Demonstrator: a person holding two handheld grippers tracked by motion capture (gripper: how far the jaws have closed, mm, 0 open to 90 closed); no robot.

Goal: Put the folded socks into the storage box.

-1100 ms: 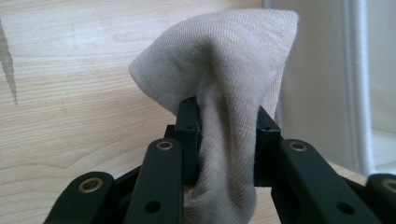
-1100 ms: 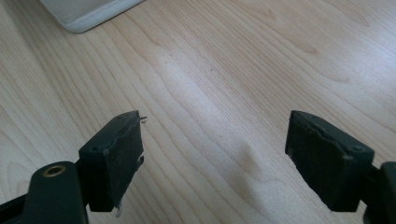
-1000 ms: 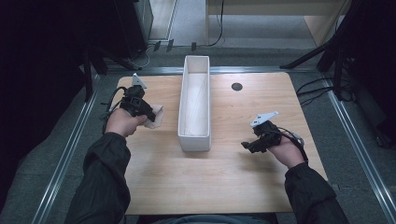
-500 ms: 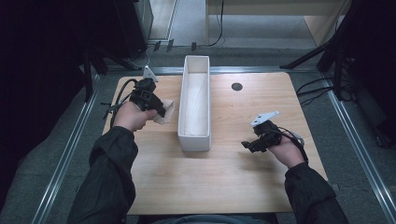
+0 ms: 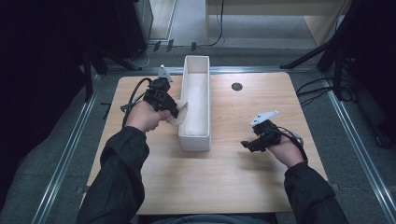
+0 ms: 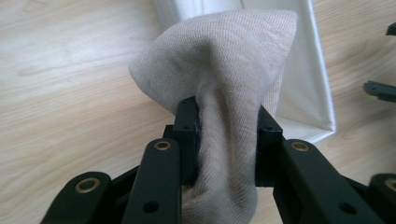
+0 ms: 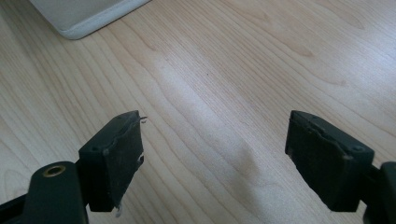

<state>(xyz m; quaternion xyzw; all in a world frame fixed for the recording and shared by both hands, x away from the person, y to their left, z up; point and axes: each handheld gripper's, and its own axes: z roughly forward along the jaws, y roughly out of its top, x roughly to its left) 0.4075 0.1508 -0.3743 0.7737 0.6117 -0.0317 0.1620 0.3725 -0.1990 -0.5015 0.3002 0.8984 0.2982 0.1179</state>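
Observation:
A beige knitted sock (image 6: 219, 70) is bunched between the jaws of my left gripper (image 6: 226, 135), which is shut on it. From above, the left gripper (image 5: 173, 113) holds the sock (image 5: 181, 112) just above the table, right against the left wall of the long white bin (image 5: 195, 140). The bin (image 6: 306, 93) rises directly behind the sock in the left gripper view. My right gripper (image 5: 246, 144) hovers low over bare wood to the right of the bin's near end. Its jaws (image 7: 212, 158) stand wide open with nothing between them.
The wooden table (image 5: 233, 186) has a small black round hole (image 5: 236, 86) at the back right. A corner of the bin (image 7: 84, 18) shows at the top left of the right gripper view. Dark floor, metal rails and cables surround the table.
My left hand has carried the sock rightward and away from the person, up to the bin's left wall, rising a little. The right hand has stayed in place.

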